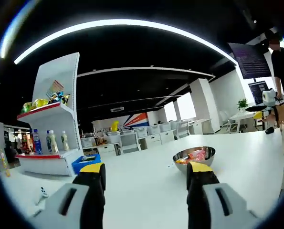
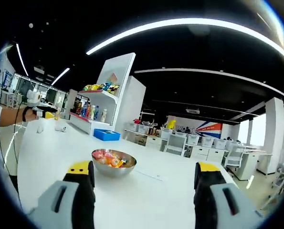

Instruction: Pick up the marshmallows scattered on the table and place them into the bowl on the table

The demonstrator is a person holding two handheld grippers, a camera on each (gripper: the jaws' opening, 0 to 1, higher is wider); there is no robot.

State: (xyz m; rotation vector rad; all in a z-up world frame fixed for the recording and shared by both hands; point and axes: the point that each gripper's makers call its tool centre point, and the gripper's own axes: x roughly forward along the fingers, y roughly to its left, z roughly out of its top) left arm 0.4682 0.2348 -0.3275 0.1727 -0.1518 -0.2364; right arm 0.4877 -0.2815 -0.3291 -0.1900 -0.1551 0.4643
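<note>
in the bowl (image 2: 113, 163), marshmallows (image 2: 108, 160) blur into coloured lumps

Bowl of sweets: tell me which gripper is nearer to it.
Probably the left. The bowl sits just beyond the left gripper, touching its right jaw's tip in the picture. The bowl lies a little ahead of the right gripper, by its left jaw.

I am in a large open-plan office. Beyond my white tabletop (image 2: 51, 152) stand rows of white desks (image 2: 199, 143) with chairs (image 1: 131, 141). Long strip lights (image 1: 132, 24) curve across a black ceiling (image 2: 204, 52). A white display shelf (image 1: 53, 119) with red edges holds bottles (image 1: 50, 141) and snack packets (image 1: 39, 103), beside a blue bin (image 2: 106, 135).
</note>
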